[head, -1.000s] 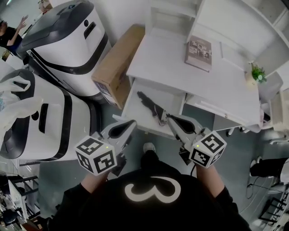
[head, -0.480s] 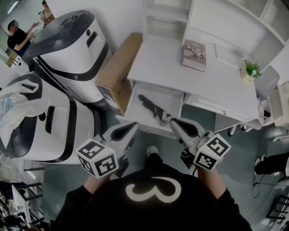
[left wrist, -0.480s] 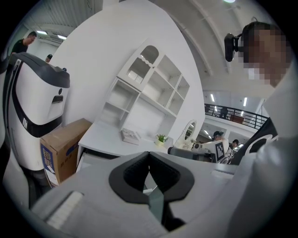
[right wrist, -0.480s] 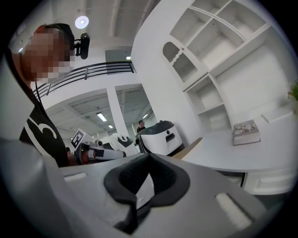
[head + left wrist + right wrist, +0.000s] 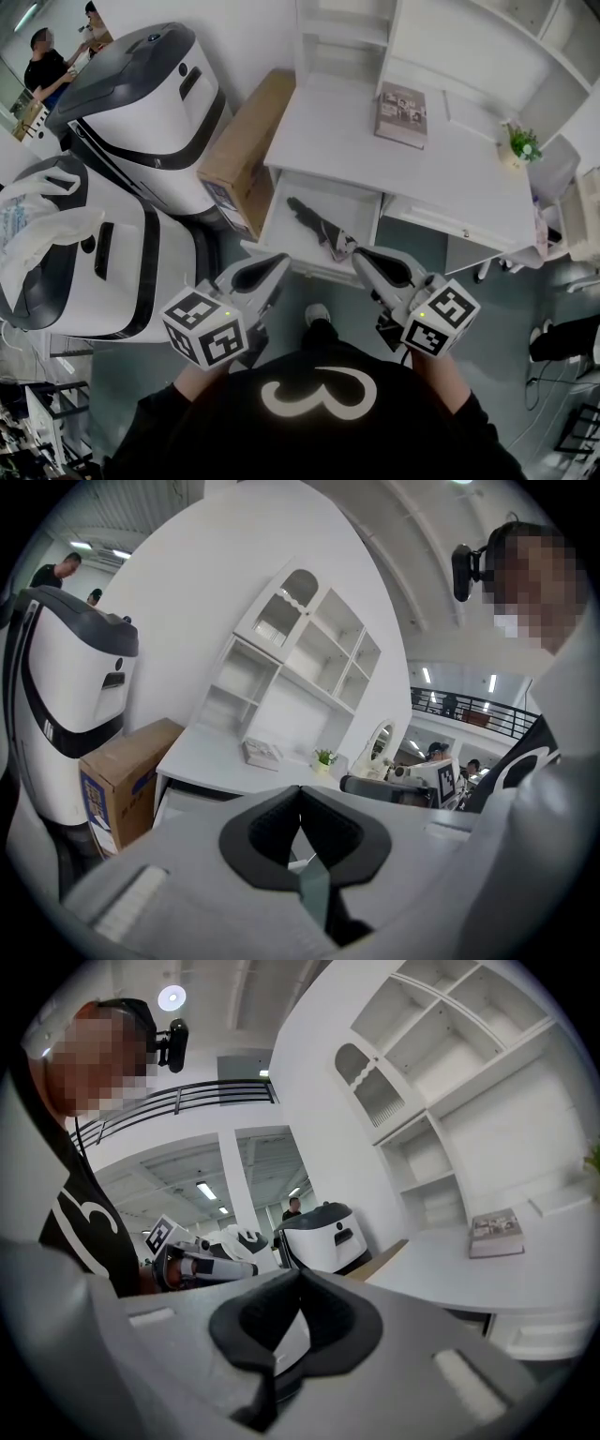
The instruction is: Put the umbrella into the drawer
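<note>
A dark folded umbrella (image 5: pixel 317 228) lies slantwise inside the open white drawer (image 5: pixel 275 217) of the desk (image 5: pixel 347 141). No gripper touches it. My left gripper (image 5: pixel 278 263) hovers just in front of the drawer's near left corner, its fingertips meeting with nothing between them. My right gripper (image 5: pixel 360 254) hangs close to the umbrella's near end, a little short of the drawer front, also shut and empty. In the left gripper view the black pads (image 5: pixel 265 829) touch at the tip of that gripper (image 5: pixel 300 790). The right gripper (image 5: pixel 300 1273) shows the same in its own view.
A cardboard box (image 5: pixel 246 141) leans beside the desk's left side. Two big white and black machines (image 5: pixel 141 94) (image 5: pixel 84 253) stand to the left. A book (image 5: pixel 403 112) and a small plant (image 5: pixel 523 145) sit on the desk. White shelves (image 5: pixel 347 28) rise behind it.
Both grippers have drawn back a little from the drawer front and risen, then held still. The umbrella stays in the drawer.
</note>
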The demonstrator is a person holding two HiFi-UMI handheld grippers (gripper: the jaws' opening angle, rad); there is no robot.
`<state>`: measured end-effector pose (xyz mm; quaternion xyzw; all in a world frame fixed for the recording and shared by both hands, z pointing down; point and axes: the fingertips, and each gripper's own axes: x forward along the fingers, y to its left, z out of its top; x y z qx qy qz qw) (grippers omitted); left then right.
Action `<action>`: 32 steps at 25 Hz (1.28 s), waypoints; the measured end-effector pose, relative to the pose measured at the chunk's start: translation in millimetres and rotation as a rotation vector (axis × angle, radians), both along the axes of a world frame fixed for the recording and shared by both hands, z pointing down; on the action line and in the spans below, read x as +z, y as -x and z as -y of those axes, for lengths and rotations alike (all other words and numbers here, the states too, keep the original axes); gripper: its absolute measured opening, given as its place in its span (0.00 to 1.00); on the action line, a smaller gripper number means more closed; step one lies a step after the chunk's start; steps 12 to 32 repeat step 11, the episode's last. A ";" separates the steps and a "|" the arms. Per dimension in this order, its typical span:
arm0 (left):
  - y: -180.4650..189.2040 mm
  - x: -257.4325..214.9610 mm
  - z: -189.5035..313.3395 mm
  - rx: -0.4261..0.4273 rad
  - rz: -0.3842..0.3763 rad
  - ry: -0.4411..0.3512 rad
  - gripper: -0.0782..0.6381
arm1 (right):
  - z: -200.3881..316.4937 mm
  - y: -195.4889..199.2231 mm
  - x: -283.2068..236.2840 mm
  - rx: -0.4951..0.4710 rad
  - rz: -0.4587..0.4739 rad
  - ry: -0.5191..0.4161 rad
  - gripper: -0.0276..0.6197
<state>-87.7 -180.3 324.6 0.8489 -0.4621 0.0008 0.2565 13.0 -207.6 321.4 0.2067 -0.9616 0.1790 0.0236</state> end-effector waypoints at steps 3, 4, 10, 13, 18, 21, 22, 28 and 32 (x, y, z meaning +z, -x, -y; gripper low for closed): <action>2.7 2.3 3.4 -0.001 -0.002 0.004 0.12 | 1.7 3.2 4.2 -0.007 -0.014 0.008 0.05; 3.5 3.3 4.5 -0.001 -0.001 0.005 0.12 | 2.5 4.3 5.4 -0.009 -0.019 0.008 0.05; 8.8 9.0 14.4 -0.007 -0.002 0.011 0.12 | 11.8 11.3 10.9 -0.020 -0.029 0.011 0.05; 9.4 9.9 16.2 -0.007 -0.002 0.012 0.12 | 13.4 12.2 11.7 -0.021 -0.030 0.012 0.05; 9.4 9.9 16.2 -0.007 -0.002 0.012 0.12 | 13.4 12.2 11.7 -0.021 -0.030 0.012 0.05; 9.4 9.9 16.2 -0.007 -0.002 0.012 0.12 | 13.4 12.2 11.7 -0.021 -0.030 0.012 0.05; 9.4 9.9 16.2 -0.007 -0.002 0.012 0.12 | 13.4 12.2 11.7 -0.021 -0.030 0.012 0.05; 9.4 9.9 16.2 -0.007 -0.002 0.012 0.12 | 13.4 12.2 11.7 -0.021 -0.030 0.012 0.05; 9.4 9.9 16.2 -0.007 -0.002 0.012 0.12 | 13.4 12.2 11.7 -0.021 -0.030 0.012 0.05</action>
